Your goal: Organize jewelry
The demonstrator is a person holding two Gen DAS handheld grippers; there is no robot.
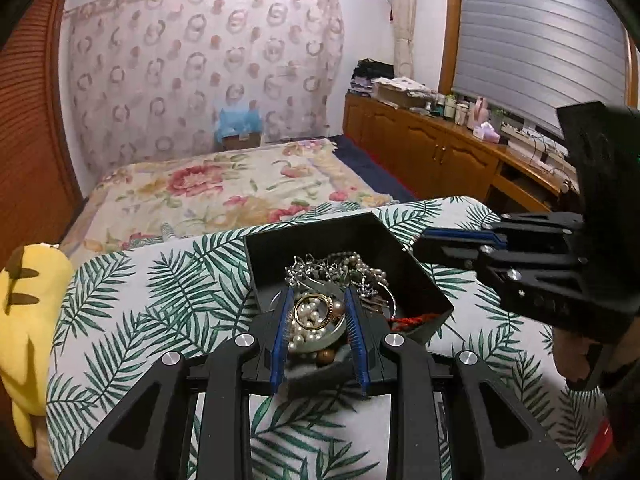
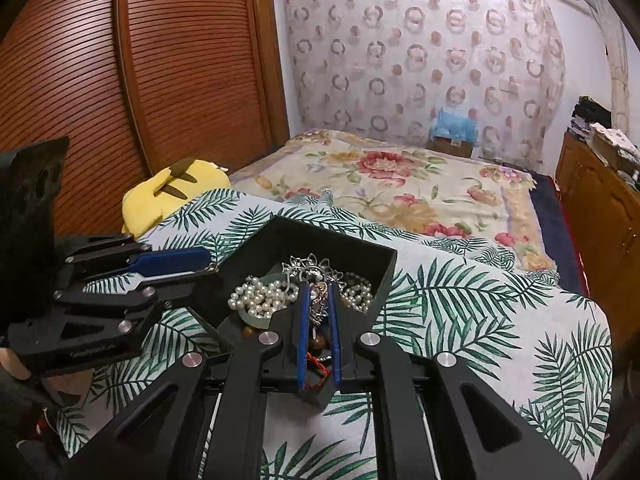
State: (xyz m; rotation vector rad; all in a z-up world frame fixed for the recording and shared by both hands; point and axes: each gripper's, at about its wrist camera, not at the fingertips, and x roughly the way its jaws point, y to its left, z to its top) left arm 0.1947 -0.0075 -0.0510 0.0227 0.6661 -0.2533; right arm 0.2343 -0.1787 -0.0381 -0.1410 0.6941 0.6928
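A small black box point(image 1: 400, 276) point(image 2: 320, 240) full of tangled jewelry stands on a palm-leaf cloth point(image 1: 160, 300). My left gripper point(image 1: 317, 294) point(image 2: 213, 270) hovers at one box corner with its jaws narrowed. Pearls point(image 1: 306, 322), a gold ring point(image 1: 296, 312) and a pale bangle point(image 1: 328, 338) show between its pads, but I cannot tell whether they touch. At the opposite corner, my right gripper point(image 2: 319, 286) point(image 1: 415, 245) is almost closed. A silver pendant point(image 2: 316, 300) and a red cord point(image 2: 314, 360) are visible through the slit.
A yellow plush toy point(image 1: 28, 300) point(image 2: 176, 188) lies left of the cloth. A bed with a floral cover point(image 1: 224, 188) stretches behind. Wooden cabinets point(image 1: 440, 148) with clutter on top line the right wall. A slatted wardrobe point(image 2: 120, 80) lines the left.
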